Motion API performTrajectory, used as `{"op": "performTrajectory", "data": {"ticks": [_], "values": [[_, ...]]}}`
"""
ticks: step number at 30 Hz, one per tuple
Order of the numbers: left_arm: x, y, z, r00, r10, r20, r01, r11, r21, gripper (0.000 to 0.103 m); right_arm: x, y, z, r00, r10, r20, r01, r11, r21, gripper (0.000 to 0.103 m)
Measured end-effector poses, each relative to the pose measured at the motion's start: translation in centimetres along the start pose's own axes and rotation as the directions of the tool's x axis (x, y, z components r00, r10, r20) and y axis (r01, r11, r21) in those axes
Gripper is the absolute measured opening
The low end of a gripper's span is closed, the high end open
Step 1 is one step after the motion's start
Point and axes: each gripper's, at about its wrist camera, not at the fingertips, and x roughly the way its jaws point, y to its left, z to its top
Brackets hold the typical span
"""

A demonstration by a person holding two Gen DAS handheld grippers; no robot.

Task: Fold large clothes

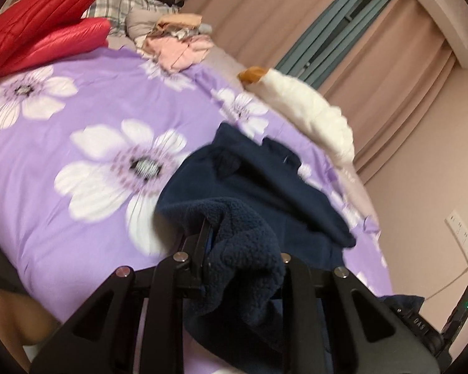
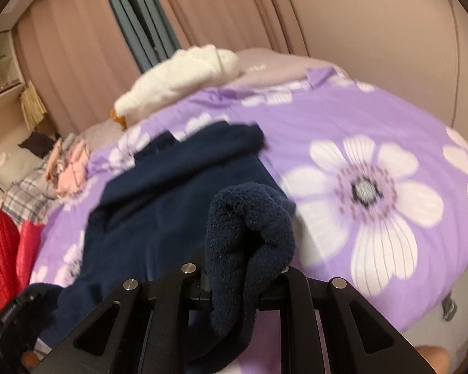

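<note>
My left gripper (image 1: 243, 249) and right gripper (image 2: 243, 246), both angled downward at lower centre, each pinch bunched fleece of the navy garment (image 1: 265, 180), which trails up-frame over the purple floral duvet (image 1: 62, 162).

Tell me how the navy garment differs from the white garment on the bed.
The navy garment is dark and spread out over the quilt; the white garment is pale and bunched by the far edge. Both grippers, left and right, pinch the navy one; nothing holds the white one. Both look fleecy.
</note>
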Motion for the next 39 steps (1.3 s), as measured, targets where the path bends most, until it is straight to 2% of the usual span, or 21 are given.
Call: {"op": "performTrajectory", "data": {"ticks": [6, 10, 18, 23, 27, 30, 31, 32, 33, 34, 35, 36, 37, 39], "values": [[1.0, -0.9, 3.3, 0.999, -0.014, 0.049, 0.014, 1.0, -0.005, 0.021, 0.3, 1.2, 2.7, 0.998, 0.048, 0.05, -0.047, 0.999, -0.013, 0.017], [2.1, -1.5, 4.8, 0.998, -0.018, 0.052, 0.018, 1.0, -0.009, 0.021, 0.8, 1.7, 4.3, 0.995, 0.063, 0.079, -0.061, 0.998, -0.031, 0.017], [4.6, -4.5, 7.9, 0.994, -0.032, 0.103, 0.027, 0.998, 0.049, 0.021, 3.0, 2.3, 7.2, 0.988, 0.101, 0.12, -0.097, 0.994, -0.042, 0.017], [9.0, -6.9, 12.0, 0.991, -0.047, 0.124, 0.039, 0.997, 0.065, 0.023, 6.4, 3.1, 11.0, 0.982, 0.129, 0.136, -0.128, 0.992, -0.02, 0.017], [14.9, -8.3, 14.9, 0.988, 0.051, 0.143, -0.067, 0.992, 0.106, 0.025, 11.7, 5.2, 14.8, 0.986, 0.137, 0.097, -0.135, 0.991, -0.025, 0.017], [20.7, -8.3, 16.9, 0.982, 0.148, 0.114, -0.162, 0.979, 0.121, 0.044, 16.2, 6.2, 16.9, 0.995, 0.078, 0.057, -0.076, 0.997, -0.027, 0.018], [22.5, -8.1, 17.7, 0.98, 0.188, 0.07, -0.196, 0.973, 0.125, 0.062, 18.9, 6.2, 17.8, 0.998, 0.064, -0.008, -0.064, 0.998, 0.005, 0.024], [23.9, -7.7, 18.5, 0.978, 0.209, 0.015, -0.21, 0.971, 0.117, 0.066, 20.3, 5.9, 18.3, 0.997, 0.054, -0.055, -0.052, 0.998, 0.029, 0.03], [24.3, -7.2, 19.0, 0.98, 0.201, -0.006, -0.2, 0.975, 0.102, 0.066, 21.2, 5.5, 18.6, 0.995, 0.049, -0.083, -0.045, 0.998, 0.044, 0.041], [24.4, -6.6, 19.5, 0.984, 0.18, 0.0, -0.179, 0.98, 0.085, 0.068, 21.5, 5.0, 18.7, 0.997, 0.041, -0.067, -0.037, 0.998, 0.058, 0.046], [24.0, -6.1, 19.8, 0.984, 0.177, 0.026, -0.179, 0.981, 0.077, 0.076, 21.3, 4.7, 18.5, 0.999, 0.028, -0.039, -0.025, 0.998, 0.059, 0.048], [23.6, -5.8, 20.0, 0.98, 0.189, 0.055, -0.192, 0.979, 0.067, 0.081, 20.8, 4.5, 18.4, 1.0, 0.011, -0.01, -0.01, 0.999, 0.053, 0.057], [23.1, -5.3, 20.1, 0.976, 0.201, 0.083, -0.206, 0.977, 0.051, 0.087, 20.2, 4.3, 18.1, 1.0, -0.005, 0.022, 0.005, 0.999, 0.043, 0.073], [22.4, -4.5, 19.9, 0.978, 0.186, 0.094, -0.189, 0.982, 0.022, 0.086, 19.5, 4.0, 17.9, 0.998, -0.027, 0.059, 0.025, 0.999, 0.028, 0.09]]}}
